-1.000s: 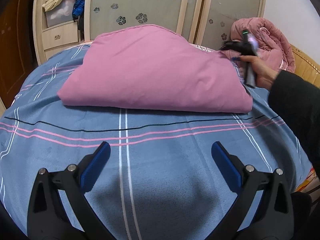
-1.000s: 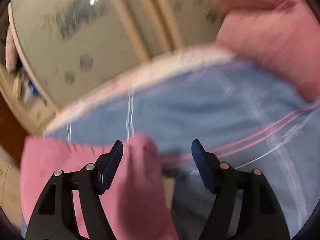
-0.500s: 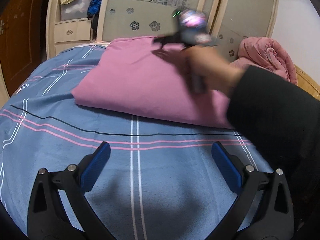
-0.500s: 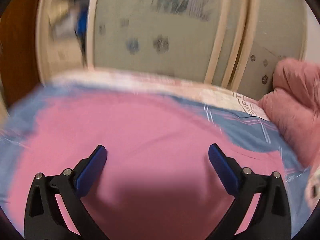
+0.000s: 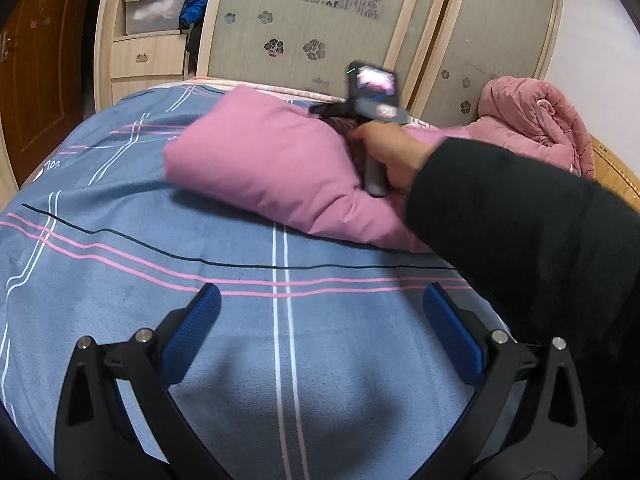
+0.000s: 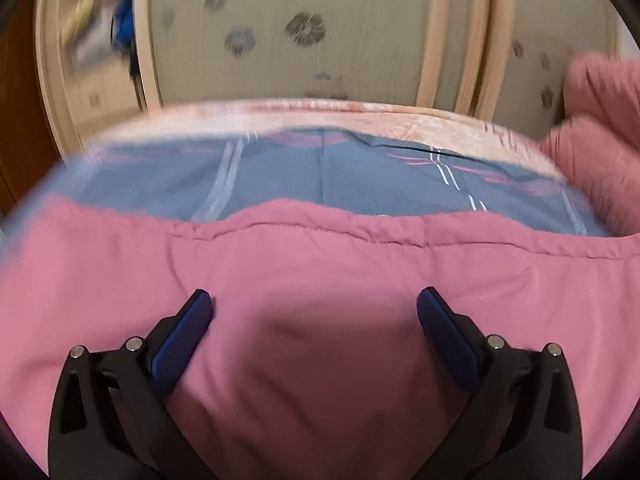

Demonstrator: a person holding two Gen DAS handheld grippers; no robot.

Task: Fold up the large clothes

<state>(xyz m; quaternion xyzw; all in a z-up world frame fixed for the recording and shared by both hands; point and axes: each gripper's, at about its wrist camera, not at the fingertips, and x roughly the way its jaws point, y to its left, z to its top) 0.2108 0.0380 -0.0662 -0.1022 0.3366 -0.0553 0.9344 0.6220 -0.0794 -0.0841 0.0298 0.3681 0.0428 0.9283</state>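
A folded pink padded garment [image 5: 264,164] lies on the blue striped bedsheet [image 5: 120,280]. My left gripper [image 5: 320,304] hovers open over bare sheet, well short of the garment's near edge. In the left wrist view a hand in a black sleeve [image 5: 520,216] holds the right gripper's handle and camera body [image 5: 374,96] down onto the top of the garment, denting it. In the right wrist view my right gripper [image 6: 314,300] stands wide open, its blue pads [image 6: 182,336] resting low on the pink garment [image 6: 320,264] with nothing pinched between them.
A crumpled pink quilted coat [image 5: 536,120] lies at the bed's far right. Behind the bed stands a wardrobe with flowered sliding panels [image 5: 304,20] and an open shelf of clothes [image 5: 160,4] at the left. A wooden door [image 5: 36,80] is further left.
The right hand swept from the garment's right end leftward to its middle and came down on it, opening wider. The garment's top now dents under it. My left gripper's view shifted slightly.
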